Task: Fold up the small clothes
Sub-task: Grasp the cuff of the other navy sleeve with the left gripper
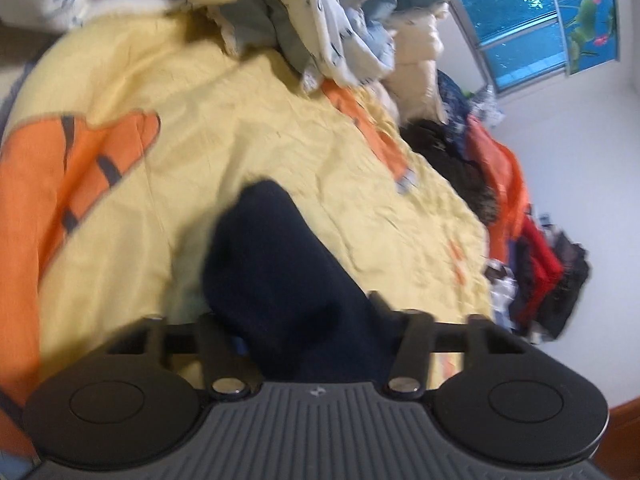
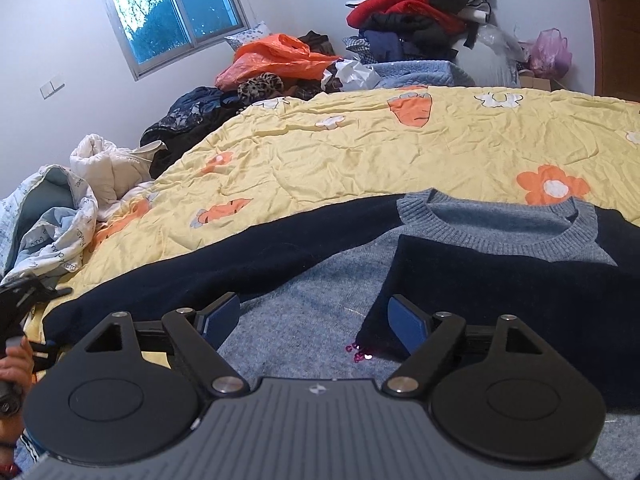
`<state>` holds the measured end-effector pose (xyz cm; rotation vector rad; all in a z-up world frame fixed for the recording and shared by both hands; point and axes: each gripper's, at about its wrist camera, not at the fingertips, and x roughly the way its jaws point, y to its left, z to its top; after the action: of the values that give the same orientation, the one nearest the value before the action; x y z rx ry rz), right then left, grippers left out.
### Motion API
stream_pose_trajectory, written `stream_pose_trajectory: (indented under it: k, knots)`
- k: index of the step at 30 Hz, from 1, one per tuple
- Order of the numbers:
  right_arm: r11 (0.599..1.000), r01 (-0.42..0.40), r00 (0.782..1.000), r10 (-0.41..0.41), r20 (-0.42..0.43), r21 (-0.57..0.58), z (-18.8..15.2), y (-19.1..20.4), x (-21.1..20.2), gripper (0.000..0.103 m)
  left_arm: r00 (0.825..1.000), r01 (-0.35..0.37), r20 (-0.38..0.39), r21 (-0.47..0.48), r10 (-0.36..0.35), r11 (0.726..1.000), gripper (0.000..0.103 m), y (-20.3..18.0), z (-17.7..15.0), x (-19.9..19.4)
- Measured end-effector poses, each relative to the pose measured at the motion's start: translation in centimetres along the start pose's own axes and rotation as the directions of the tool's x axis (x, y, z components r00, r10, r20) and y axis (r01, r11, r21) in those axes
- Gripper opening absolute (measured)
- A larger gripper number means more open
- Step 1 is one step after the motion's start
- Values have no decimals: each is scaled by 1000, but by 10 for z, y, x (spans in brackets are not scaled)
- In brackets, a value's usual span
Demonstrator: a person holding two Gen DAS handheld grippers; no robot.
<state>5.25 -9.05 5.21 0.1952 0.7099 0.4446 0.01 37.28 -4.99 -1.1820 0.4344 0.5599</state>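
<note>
- Two grippers work one sweater (image 2: 320,288), which lies flat on the yellow quilt (image 2: 360,152) with its grey collar (image 2: 496,220) at the far side; the collar serves as landmark below.
- Right gripper (image 2: 316,324): jaws spread wide over the grey chest, near side of the collar; nothing sits between the pads; the dark right sleeve (image 2: 480,272) lies folded across the chest just under the collar, its cuff beside the right-hand pad.
- Left gripper (image 1: 304,320): navy cloth fills the gap between its fingers; the pads are hidden, so I judge it pinches the left sleeve (image 2: 192,264) near the cuff, but cannot tell for sure.
- The left sleeve's long axis runs from the collar's shoulder out leftward and toward the camera; the body's axis runs from the collar toward the camera.
- Judged next: carry that cuff across toward the collar's far shoulder, keeping the sleeve taut and low; lay it flat over the right sleeve; let go only once it rests without twist.
</note>
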Motion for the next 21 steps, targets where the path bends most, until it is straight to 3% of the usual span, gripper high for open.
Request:
stream_pose_trajectory:
  k: [3, 4, 6, 10, 15, 17, 19, 21]
  knots:
    - [1000, 2, 1000, -2, 5, 4, -1, -5, -9, 84, 998, -54, 41, 16, 53, 998, 32, -5, 4, 3]
    - [1000, 3, 1000, -3, 8, 7, -1, -7, -12, 85, 996, -74, 51, 32, 72, 997, 21, -8, 5, 5]
    - [1000, 10, 1000, -10, 18, 12, -1, -13, -18, 85, 991, -126, 63, 85, 121, 988, 13, -18, 6, 8]
    - [999, 33, 999, -34, 43, 20, 0, -25, -31, 86, 974, -203, 142, 207, 176, 957, 12, -46, 2, 4]
    - [990, 142, 989, -141, 44, -21, -3, -38, -37, 94, 945, -285, 252, 313, 210, 906, 12, -92, -2, -2]
    - [985, 172, 984, -172, 51, -8, -5, -45, -41, 94, 950, -263, 269, 427, 156, 865, 12, -123, -20, -6]
    - [984, 175, 982, -176, 62, 22, -7, -53, -47, 94, 958, -227, 278, 562, 77, 795, 12, -157, -51, -13]
    - [982, 181, 979, -186, 79, 61, -9, -61, -53, 95, 971, -151, 238, 671, -18, 726, 12, -187, -83, -22]
